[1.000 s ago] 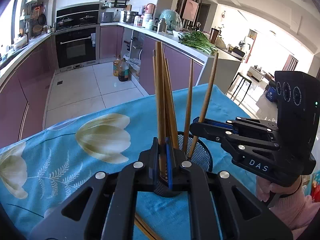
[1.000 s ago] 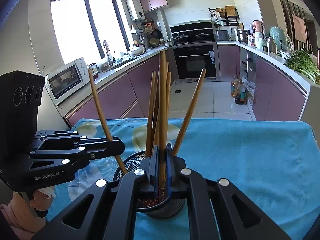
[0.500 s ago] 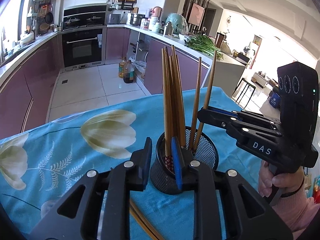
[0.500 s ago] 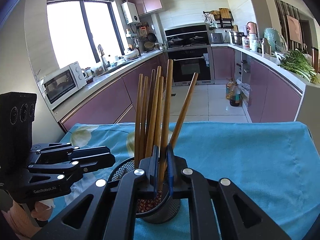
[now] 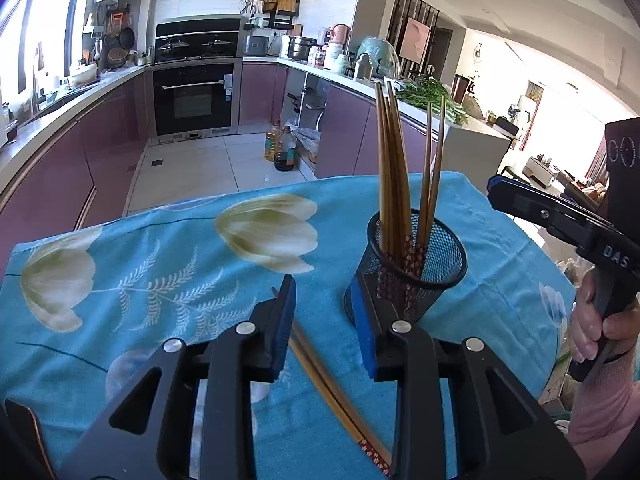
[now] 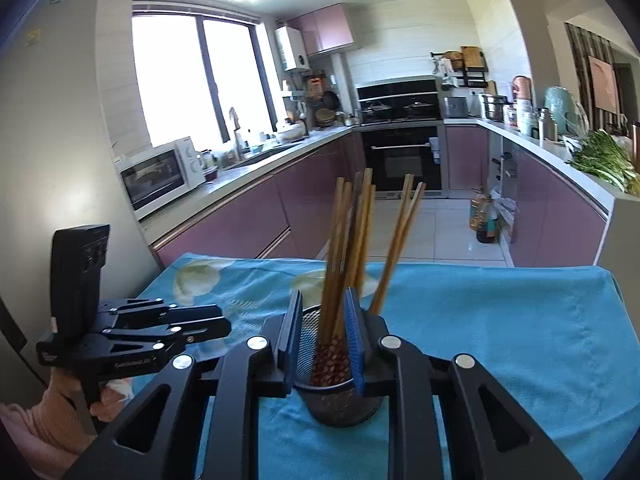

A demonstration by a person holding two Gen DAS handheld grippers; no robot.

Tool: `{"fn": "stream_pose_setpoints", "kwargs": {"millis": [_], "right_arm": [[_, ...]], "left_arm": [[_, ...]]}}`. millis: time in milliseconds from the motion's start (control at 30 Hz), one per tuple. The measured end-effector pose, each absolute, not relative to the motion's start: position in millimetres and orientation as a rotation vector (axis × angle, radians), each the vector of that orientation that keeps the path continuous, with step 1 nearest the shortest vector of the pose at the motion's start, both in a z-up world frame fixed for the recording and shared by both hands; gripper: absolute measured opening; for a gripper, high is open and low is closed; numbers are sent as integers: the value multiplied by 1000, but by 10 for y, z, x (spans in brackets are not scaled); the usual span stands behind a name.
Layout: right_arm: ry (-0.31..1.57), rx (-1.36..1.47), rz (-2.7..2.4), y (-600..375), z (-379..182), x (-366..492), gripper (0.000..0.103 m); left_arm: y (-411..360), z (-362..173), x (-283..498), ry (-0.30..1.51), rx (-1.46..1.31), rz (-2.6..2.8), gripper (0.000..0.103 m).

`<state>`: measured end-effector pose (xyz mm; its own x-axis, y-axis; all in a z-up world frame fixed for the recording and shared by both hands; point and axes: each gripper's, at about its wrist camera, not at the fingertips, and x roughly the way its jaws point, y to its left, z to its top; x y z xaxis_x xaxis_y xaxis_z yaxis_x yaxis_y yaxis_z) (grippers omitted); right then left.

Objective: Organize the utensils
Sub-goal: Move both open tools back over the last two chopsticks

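My left hand-held gripper [image 5: 322, 322] is opening, nothing between its blue pads; its right pad sits just beside the black wire-mesh cup [image 5: 416, 264] on the desk's turquoise flower-print cloth [image 5: 160, 280]. My right hand-held gripper [image 6: 324, 344] is opening too, with the brown wooden chopsticks [image 6: 348, 248] standing in that cup framed between its pads, apparently loose. Two more wooden chopsticks with red patterned ends [image 5: 336, 396] lie on the cloth under my left gripper. To do this well, I'd widen the left jaws fully, straddle the pair, and grip both near one end.
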<state>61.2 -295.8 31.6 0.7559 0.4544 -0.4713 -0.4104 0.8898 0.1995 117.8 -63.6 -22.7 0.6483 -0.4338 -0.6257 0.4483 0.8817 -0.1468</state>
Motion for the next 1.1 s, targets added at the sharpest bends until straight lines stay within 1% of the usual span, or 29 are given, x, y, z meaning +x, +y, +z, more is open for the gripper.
{"fn": "stream_pose_setpoints", "kwargs": {"millis": [200,400,500,767,1100], "right_arm": [[662,42,590,-2567,-29,484,24],[831,24,633,-2168,-540,536,24],[874,26,637,-2068,-671,545,24],[923,13,631,-1992,-802,503,24],[933,-5,601,-2036,-807,499,24]], "left_arm": [[-418,-447,1029,745,16,-444,32],[-276,-692,955,803,-4,-401,33],[-248,-780,931,821,-8,-391,33],[-269,-887,906,846,0,-393,33],[-349,-946,930,866,20,-409,33]]}}
